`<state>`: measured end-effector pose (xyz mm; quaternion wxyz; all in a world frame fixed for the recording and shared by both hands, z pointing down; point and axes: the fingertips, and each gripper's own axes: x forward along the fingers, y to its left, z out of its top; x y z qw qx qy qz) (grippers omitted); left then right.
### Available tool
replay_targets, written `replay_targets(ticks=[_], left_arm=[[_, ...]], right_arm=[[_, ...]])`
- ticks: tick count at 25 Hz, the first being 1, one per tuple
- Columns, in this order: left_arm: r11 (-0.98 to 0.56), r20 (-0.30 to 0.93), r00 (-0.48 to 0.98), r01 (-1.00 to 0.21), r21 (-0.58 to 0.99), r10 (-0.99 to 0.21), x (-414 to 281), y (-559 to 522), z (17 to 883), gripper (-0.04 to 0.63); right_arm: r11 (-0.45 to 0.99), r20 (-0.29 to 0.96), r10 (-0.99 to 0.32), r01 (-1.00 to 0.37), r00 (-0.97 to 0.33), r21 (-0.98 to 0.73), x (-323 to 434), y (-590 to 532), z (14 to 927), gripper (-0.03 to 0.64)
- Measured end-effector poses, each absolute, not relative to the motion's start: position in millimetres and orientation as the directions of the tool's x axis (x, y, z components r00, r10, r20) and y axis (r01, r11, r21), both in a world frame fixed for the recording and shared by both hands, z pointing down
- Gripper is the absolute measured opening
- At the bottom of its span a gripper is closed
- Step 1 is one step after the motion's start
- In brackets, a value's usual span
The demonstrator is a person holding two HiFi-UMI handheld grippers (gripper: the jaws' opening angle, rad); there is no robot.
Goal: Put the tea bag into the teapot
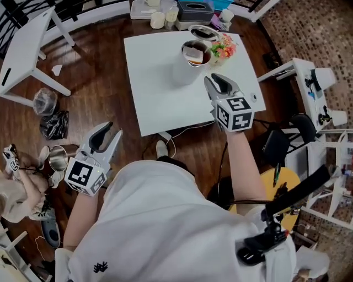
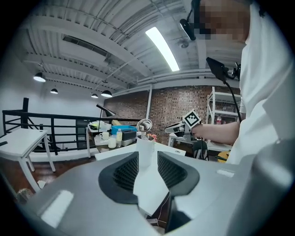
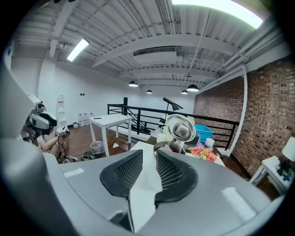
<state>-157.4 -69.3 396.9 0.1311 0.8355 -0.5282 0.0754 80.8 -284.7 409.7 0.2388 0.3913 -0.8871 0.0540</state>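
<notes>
A white teapot (image 1: pixel 186 67) stands at the far side of the white table (image 1: pixel 160 104), its metal lid (image 1: pixel 203 32) swung open. A pale tea bag (image 1: pixel 193 53) lies inside it on the dark liquid. My right gripper (image 1: pixel 218 81) hovers just right of the pot, open with nothing between its fingers. In the right gripper view the pot (image 3: pixel 167 146) and the raised lid (image 3: pixel 179 128) sit just beyond the parted right gripper (image 3: pixel 149 168). My left gripper (image 1: pixel 105 134) hangs off the table over the floor, open and empty. Its own view looks past the left gripper (image 2: pixel 147 162) at the teapot (image 2: pixel 145 148).
A heap of colourful sweets (image 1: pixel 223 48) lies next to the pot. A tissue box (image 1: pixel 194 9) and cups (image 1: pixel 158 19) stand behind the table. A white side table (image 1: pixel 25 49), bin bags (image 1: pixel 52 118) and a seated person (image 1: pixel 16 187) are at left. Shelving (image 1: pixel 314 82) is at right.
</notes>
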Motion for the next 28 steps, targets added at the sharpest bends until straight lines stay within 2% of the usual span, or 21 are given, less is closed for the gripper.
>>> replay_targets(ticks=[11,15,19,28], left_arm=[[-0.582,0.229,0.6,-0.8,0.147,-0.766,-147.1,20.9,402.2,0.127],[-0.629,0.234,0.641,-0.766,0.134,-0.731,-131.2,44.5,397.4,0.127],[-0.649,0.224,0.656,-0.752,0.114,-0.721,-116.8,60.0,388.7,0.127],[-0.639,0.213,0.647,-0.76,0.114,-0.732,-76.8,93.1,370.0,0.127]], right_arm=[[0.555,0.401,-0.765,-0.832,-0.504,0.014,111.7,-61.6,385.1,0.081],[0.505,0.389,-0.795,-0.863,-0.466,-0.002,135.4,5.8,377.7,0.101],[0.475,0.369,-0.814,-0.88,-0.449,-0.021,155.5,53.2,374.3,0.109],[0.507,0.335,-0.807,-0.862,-0.485,-0.026,187.6,116.0,355.7,0.123]])
